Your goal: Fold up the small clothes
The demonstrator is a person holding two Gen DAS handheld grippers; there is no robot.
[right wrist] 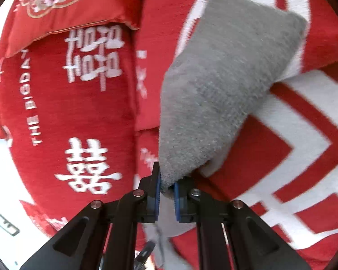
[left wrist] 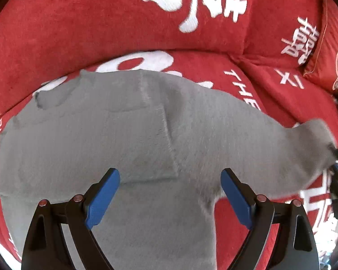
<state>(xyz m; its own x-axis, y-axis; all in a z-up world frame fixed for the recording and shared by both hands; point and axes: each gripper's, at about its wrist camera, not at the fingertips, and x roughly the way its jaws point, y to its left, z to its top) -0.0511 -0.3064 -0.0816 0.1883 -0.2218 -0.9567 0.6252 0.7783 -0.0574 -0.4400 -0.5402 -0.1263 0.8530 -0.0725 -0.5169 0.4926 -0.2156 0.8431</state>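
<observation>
Blue-padded left gripper (left wrist: 170,193) hovers wide open over fuzzy grey garment (left wrist: 115,139); right gripper (right wrist: 166,187) pinches its sleeve end. Judged mid-fold: next, carry sleeve inward.

Red sofa cover (left wrist: 236,72), white characters; gray garment (left wrist: 124,135) flat atop.

The little sweater (left wrist: 115,135) is plain fuzzy grey all over, no print at all. It sits on a bright red sofa cover (left wrist: 78,29) with big white double-happiness characters and white English lettering. The cushion (right wrist: 63,2) is red too, with gold and pink floral embroidery. Both claws have black arms with blue pads (left wrist: 103,198).
</observation>
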